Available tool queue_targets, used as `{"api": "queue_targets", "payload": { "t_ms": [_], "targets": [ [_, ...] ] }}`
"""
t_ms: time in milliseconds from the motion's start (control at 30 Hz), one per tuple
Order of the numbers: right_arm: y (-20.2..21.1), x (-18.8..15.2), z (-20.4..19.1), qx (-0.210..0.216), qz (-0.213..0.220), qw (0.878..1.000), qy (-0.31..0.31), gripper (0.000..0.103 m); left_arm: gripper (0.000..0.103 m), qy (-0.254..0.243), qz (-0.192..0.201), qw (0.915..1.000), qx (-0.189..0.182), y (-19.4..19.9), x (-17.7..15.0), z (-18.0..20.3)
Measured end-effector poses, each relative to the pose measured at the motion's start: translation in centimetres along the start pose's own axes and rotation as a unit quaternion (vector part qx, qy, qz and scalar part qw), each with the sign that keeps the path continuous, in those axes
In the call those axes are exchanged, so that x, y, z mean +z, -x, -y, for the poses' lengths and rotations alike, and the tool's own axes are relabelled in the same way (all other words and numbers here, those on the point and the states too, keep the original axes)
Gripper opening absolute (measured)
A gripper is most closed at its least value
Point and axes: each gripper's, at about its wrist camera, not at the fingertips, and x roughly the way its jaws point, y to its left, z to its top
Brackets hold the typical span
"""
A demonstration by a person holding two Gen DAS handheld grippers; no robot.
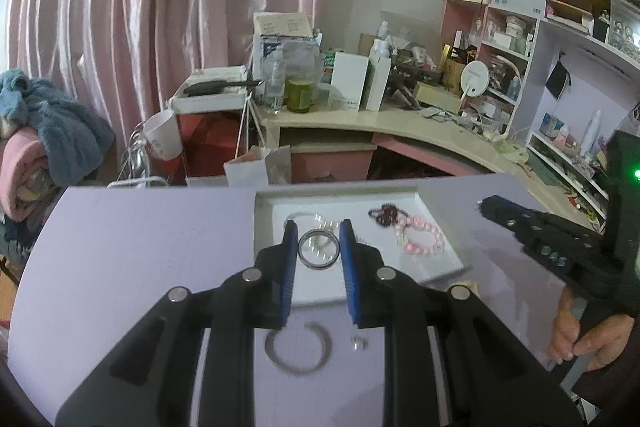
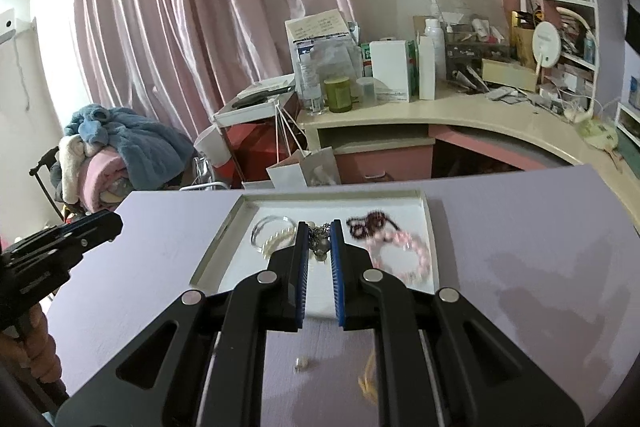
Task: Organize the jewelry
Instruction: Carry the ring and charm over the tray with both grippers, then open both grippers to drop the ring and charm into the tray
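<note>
Left gripper (image 1: 319, 231), seen along its own fingers above a lilac table (image 1: 140, 247), with its blue pads clamped on the sides of a silver bangle (image 1: 319, 250) held over the near edge of a shallow white tray (image 1: 264, 227). Right gripper (image 2: 319, 233), in its own view, closed on a small metallic chain piece (image 2: 320, 241) hanging between its pads over the tray; the piece is partly screened by the fingers and its form cannot be made out. In the tray lie a pink bead bracelet (image 1: 424, 241), a dark red bead string (image 1: 384, 217) (both blurred), a pearl strand (image 2: 276, 241) and a clear bangle (image 2: 264, 227), the last two overlapping. On the bare table near the cameras rest a grey open ring (image 1: 298, 349), partly hidden by the left gripper's arms, a tiny stud-like item (image 1: 358, 343) too small to identify, and a yellowish cord (image 2: 368, 379) cut off by the right gripper's arm. A hand (image 1: 580, 335) holding the right gripper's handle shows at the frame edge.
</note>
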Motion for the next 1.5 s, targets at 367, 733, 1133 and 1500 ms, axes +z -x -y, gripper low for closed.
{"api": "queue_targets", "payload": {
  "t_ms": [367, 733, 1133, 1500],
  "targets": [
    [-9.1, 1.9, 0.0, 0.003, -0.059, 0.998, 0.0, 0.011, 0.021, -0.017, -0.006, 0.9997, -0.019, -6.1, 3.7, 0.4],
    [-12.6, 1.1, 0.4, 0.015, -0.095, 0.995, 0.0, 0.011, 0.021, -0.027, -0.03, 0.9987, -0.031, -11.1, 4.2, 0.7],
    [-10.3, 1.0, 3.7, -0.009, -0.079, 0.996, -0.037, 0.032, 0.021, -0.025, -0.04, 0.9985, -0.029, -12.0, 3.8, 0.4],
    [-9.1, 0.6, 6.9, -0.038, -0.072, 0.994, -0.077, 0.032, 0.021, -0.031, -0.083, 0.9944, -0.056, -17.2, 2.3, 3.4]
  ]
}}
